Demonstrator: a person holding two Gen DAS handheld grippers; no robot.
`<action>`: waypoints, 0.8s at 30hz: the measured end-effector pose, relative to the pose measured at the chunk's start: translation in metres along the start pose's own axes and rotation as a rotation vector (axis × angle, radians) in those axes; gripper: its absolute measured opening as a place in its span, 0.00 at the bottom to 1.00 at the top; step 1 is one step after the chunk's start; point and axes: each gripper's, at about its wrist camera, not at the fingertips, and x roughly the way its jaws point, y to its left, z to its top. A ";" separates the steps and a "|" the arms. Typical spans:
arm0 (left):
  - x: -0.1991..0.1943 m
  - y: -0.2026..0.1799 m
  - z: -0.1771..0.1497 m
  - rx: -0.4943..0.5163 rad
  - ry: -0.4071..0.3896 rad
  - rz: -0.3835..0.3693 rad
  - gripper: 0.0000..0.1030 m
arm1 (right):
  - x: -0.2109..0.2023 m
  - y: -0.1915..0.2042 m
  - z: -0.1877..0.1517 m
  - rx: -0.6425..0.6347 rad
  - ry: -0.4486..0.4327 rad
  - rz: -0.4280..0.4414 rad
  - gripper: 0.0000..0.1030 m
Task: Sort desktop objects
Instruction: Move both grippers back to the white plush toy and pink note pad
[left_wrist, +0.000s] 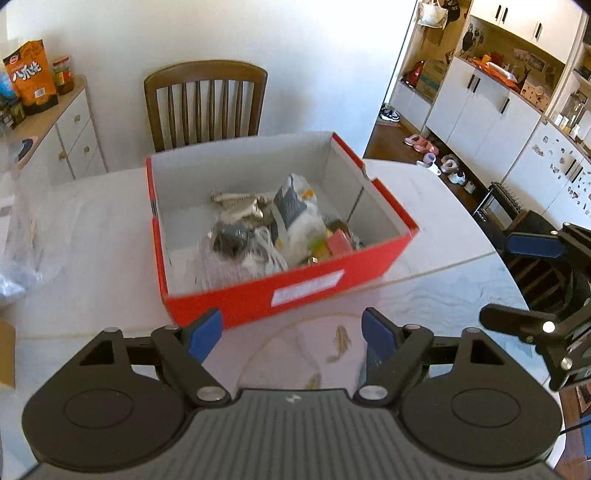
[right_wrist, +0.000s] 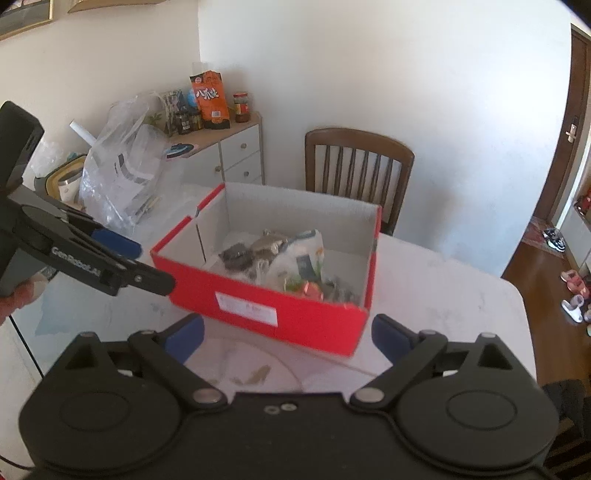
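A red cardboard box with a white inside stands open on the white table. It holds a heap of small things: a white packet, a pink block, cords and dark bits. My left gripper is open and empty, just in front of the box's near wall. The box also shows in the right wrist view. My right gripper is open and empty, in front of the box's near corner. The left gripper shows at the left of the right wrist view, and the right gripper at the right edge of the left wrist view.
A wooden chair stands behind the table. A white drawer cabinet with an orange snack bag and jars is at the left. A clear plastic bag lies on the table's left side. Shoes lie on the floor.
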 end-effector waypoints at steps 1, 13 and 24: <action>-0.001 -0.001 -0.005 0.003 0.001 -0.001 0.80 | -0.003 0.000 -0.005 0.002 0.004 -0.004 0.95; 0.014 -0.031 -0.077 0.052 0.047 -0.019 0.97 | -0.012 -0.012 -0.090 0.128 0.113 -0.089 0.96; 0.050 -0.074 -0.139 0.124 0.103 -0.036 0.99 | 0.009 -0.003 -0.163 0.189 0.231 -0.174 0.93</action>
